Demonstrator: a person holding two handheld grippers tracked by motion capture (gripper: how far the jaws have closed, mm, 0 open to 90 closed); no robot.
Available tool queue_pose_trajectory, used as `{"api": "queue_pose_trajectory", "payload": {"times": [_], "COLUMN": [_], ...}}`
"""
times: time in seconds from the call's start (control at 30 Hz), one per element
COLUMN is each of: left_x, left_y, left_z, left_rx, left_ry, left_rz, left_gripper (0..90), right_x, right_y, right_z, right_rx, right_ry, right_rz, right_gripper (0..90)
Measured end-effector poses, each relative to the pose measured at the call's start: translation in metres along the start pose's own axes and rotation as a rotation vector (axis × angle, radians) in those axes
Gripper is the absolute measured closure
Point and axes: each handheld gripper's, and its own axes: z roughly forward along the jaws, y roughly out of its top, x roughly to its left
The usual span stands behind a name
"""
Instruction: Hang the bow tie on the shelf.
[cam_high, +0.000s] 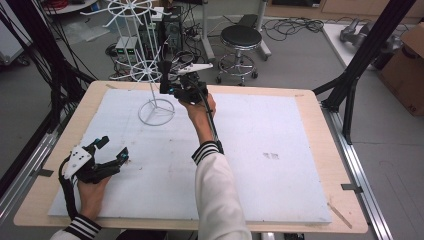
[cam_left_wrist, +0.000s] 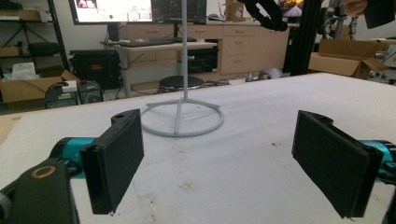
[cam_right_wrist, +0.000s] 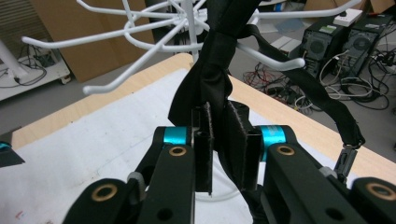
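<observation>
A white wire rack (cam_high: 156, 111) stands on a ring base at the back left of the white mat, with hooked arms (cam_right_wrist: 116, 37) spreading out from its pole. A black strap (cam_right_wrist: 218, 60) hangs over one of those arms. My right gripper (cam_right_wrist: 219, 140) is raised at the rack (cam_high: 169, 86), and its jaws are almost together with the strap pinched between the pads. The strap's loose end with a clip (cam_right_wrist: 346, 158) dangles to the right. My left gripper (cam_high: 112, 148) rests on the mat at the front left, open and holding nothing (cam_left_wrist: 217, 158), facing the rack's base (cam_left_wrist: 182, 123).
The white mat (cam_high: 260, 165) covers most of the wooden table (cam_high: 320, 130). Behind the table are a black stool (cam_high: 241, 40), computer cases, loose cables and a black frame post (cam_high: 360, 60). A cardboard box (cam_high: 407, 65) sits at the far right.
</observation>
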Motion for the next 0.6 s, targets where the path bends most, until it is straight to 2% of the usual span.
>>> {"api": "queue_pose_trajectory", "payload": {"times": [0.13, 0.17, 0.2, 0.23, 0.27, 0.3, 0.33, 0.37, 0.4, 0.53, 0.6], "left_x": [0.0, 0.0, 0.0, 0.0, 0.0, 0.0, 0.0, 0.0, 0.0, 0.0, 0.0], "left_y": [0.0, 0.0, 0.0, 0.0, 0.0, 0.0, 0.0, 0.0, 0.0, 0.0, 0.0], "left_z": [0.0, 0.0, 0.0, 0.0, 0.0, 0.0, 0.0, 0.0, 0.0, 0.0, 0.0], "left_rx": [0.001, 0.0, 0.0, -0.001, 0.0, 0.0, 0.0, 0.0, 0.0, -0.002, -0.002], "left_ry": [0.0, 0.0, 0.0, 0.001, 0.0, 0.0, 0.0, 0.0, 0.0, 0.0, 0.002], "left_rz": [0.0, 0.0, 0.001, 0.001, 0.0, 0.0, 0.0, 0.0, -0.001, -0.006, -0.005], "left_gripper": [16.9, 16.9, 16.9, 16.9, 16.9, 16.9, 16.9, 16.9, 16.9, 16.9, 16.9], "right_x": [0.0, 0.0, 0.0, 0.001, 0.001, 0.0, 0.0, 0.0, 0.001, 0.003, 0.007], "right_y": [-0.001, -0.001, -0.001, -0.001, -0.001, -0.002, -0.002, -0.002, -0.002, -0.001, 0.001], "right_z": [0.0, 0.0, 0.0, 0.001, 0.001, 0.0, -0.001, -0.001, -0.004, -0.01, -0.019], "right_rx": [0.004, 0.003, 0.003, 0.013, 0.013, 0.037, 0.046, 0.046, 0.052, 0.056, 0.061], "right_ry": [0.001, 0.004, 0.003, -0.02, -0.02, -0.031, -0.038, -0.038, -0.052, -0.053, -0.056], "right_rz": [0.007, 0.011, 0.012, 0.014, 0.014, 0.015, 0.02, 0.02, 0.035, 0.047, 0.031], "right_gripper": [72.7, 68.5, 60.0, 42.4, 42.4, 33.2, 28.1, 28.1, 19.2, 13.2, 12.1]}}
